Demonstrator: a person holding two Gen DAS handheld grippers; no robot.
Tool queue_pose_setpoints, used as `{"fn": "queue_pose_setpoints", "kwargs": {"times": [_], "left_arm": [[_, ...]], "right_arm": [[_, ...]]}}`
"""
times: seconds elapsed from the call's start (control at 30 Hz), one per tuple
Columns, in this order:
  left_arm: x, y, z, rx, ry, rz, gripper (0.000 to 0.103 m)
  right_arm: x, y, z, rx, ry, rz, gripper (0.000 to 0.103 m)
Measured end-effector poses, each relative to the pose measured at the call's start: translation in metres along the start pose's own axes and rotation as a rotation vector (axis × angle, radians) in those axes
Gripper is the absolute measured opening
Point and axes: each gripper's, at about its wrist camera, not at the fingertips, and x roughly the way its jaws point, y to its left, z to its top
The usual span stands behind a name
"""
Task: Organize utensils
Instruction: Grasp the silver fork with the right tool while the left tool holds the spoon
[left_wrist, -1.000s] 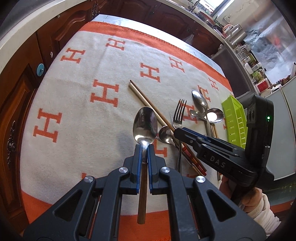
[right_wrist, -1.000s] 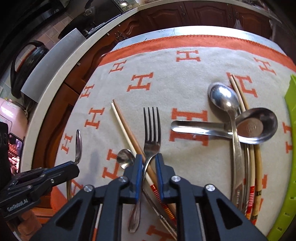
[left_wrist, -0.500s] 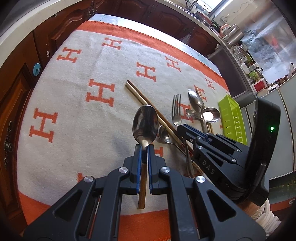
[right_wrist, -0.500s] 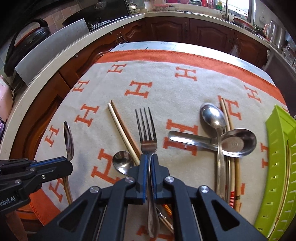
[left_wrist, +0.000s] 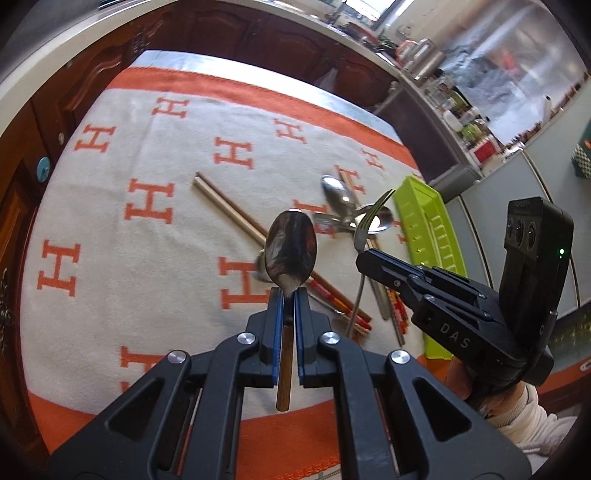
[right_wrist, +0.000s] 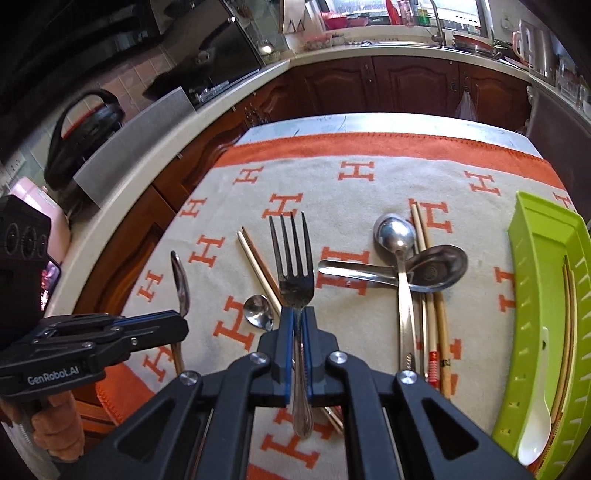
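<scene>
My left gripper (left_wrist: 288, 291) is shut on a wooden-handled metal spoon (left_wrist: 291, 251), held above the cloth. It also shows at the left of the right wrist view (right_wrist: 181, 317). My right gripper (right_wrist: 297, 312) is shut on a steel fork (right_wrist: 293, 266), lifted above the cloth; the fork also shows in the left wrist view (left_wrist: 369, 221). On the cloth lie a small spoon (right_wrist: 257, 311), a pair of chopsticks (right_wrist: 258, 266), a long spoon (right_wrist: 397, 236), a ladle-like spoon (right_wrist: 436, 267) and more chopsticks (right_wrist: 437, 332). A green tray (right_wrist: 524, 229) stands at the right.
The tray holds a white spoon (right_wrist: 535, 439) and chopsticks (right_wrist: 567, 280). The orange-and-cream cloth (right_wrist: 332, 184) covers the table. Dark wood cabinets (right_wrist: 406, 85) and a counter surround it. The tray also shows in the left wrist view (left_wrist: 424, 206).
My right gripper has lifted the fork off the cloth and raised it. My left gripper has risen a little with the spoon.
</scene>
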Motion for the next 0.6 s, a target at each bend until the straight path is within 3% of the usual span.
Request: {"fn": "queue_pose_setpoints", "kwargs": {"times": [0.4, 0.6], "left_arm": [[-0.009, -0.054, -0.012, 0.111, -0.006, -0.053, 0.004], [-0.017, -0.063, -0.015, 0.119, -0.02, -0.033, 0.004]], "right_arm": [[-0.069, -0.014, -0.024, 0.018, -0.129, 0.052, 0.0], [-0.061, -0.018, -0.024, 0.028, -0.079, 0.063, 0.0]]}}
